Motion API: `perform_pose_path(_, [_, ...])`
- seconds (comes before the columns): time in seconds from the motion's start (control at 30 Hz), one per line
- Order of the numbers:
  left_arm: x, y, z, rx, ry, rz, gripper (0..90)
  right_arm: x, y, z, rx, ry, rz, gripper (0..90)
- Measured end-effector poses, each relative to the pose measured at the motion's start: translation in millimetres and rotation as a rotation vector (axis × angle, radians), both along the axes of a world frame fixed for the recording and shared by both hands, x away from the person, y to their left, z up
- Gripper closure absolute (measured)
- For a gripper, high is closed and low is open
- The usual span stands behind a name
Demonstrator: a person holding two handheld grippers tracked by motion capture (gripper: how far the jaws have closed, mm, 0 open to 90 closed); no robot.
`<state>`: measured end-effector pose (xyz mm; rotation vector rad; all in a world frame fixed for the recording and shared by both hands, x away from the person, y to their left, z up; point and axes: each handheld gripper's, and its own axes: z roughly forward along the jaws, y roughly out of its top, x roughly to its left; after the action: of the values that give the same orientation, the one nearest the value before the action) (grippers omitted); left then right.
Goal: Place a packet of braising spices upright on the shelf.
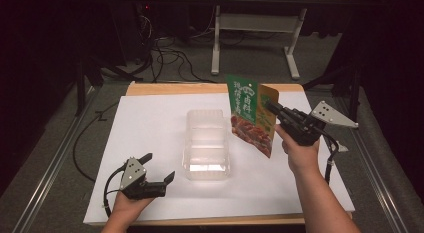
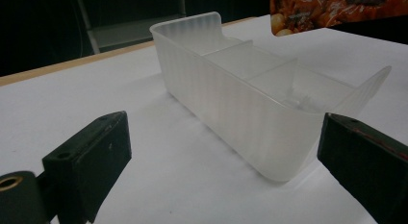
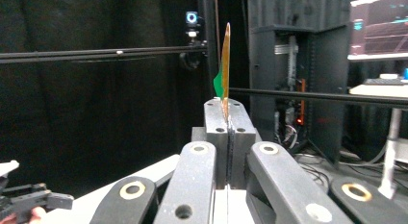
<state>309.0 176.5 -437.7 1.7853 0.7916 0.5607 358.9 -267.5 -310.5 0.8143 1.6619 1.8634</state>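
A green and orange food pouch [image 1: 251,113] hangs in the air over the table's right half, just right of a clear plastic compartment tray [image 1: 206,143]. My right gripper [image 1: 270,107] is shut on the pouch's right edge; in the right gripper view the pouch [image 3: 225,70] stands edge-on, pinched between the closed jaws. My left gripper [image 1: 160,168] stands open low over the white sheet at the front left, its jaws pointing toward the tray [image 2: 250,99], which lies just ahead of them with nothing between the fingers. The pouch's bottom edge [image 2: 337,10] shows above the tray.
A white sheet [image 1: 150,123] covers the wooden table. The tray has three compartments in a row. A metal frame [image 1: 257,23] and cables lie on the floor beyond the far edge. Dark rails run down both sides of the table.
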Motion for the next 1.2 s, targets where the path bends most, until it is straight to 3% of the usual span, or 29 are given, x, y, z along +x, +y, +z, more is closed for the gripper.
perform_pose_path(0.33, [0.0, 0.9, -0.1, -0.005, 0.001, 0.007, 5.3, 11.1, 31.0, 0.0, 0.003, -0.007, 0.064, 90.0])
perform_pose_path(0.63, [-0.8, 3.9, 0.5, -0.025, 0.002, 0.020, 5.3, 25.5, 57.8, -9.5, -0.014, 0.004, 0.115, 90.0])
perform_pose_path(1.2, [-1.3, 7.8, 0.7, -0.034, 0.008, 0.024, 5.4, 58.2, 98.0, -31.6, -0.006, 0.016, 0.163, 90.0])
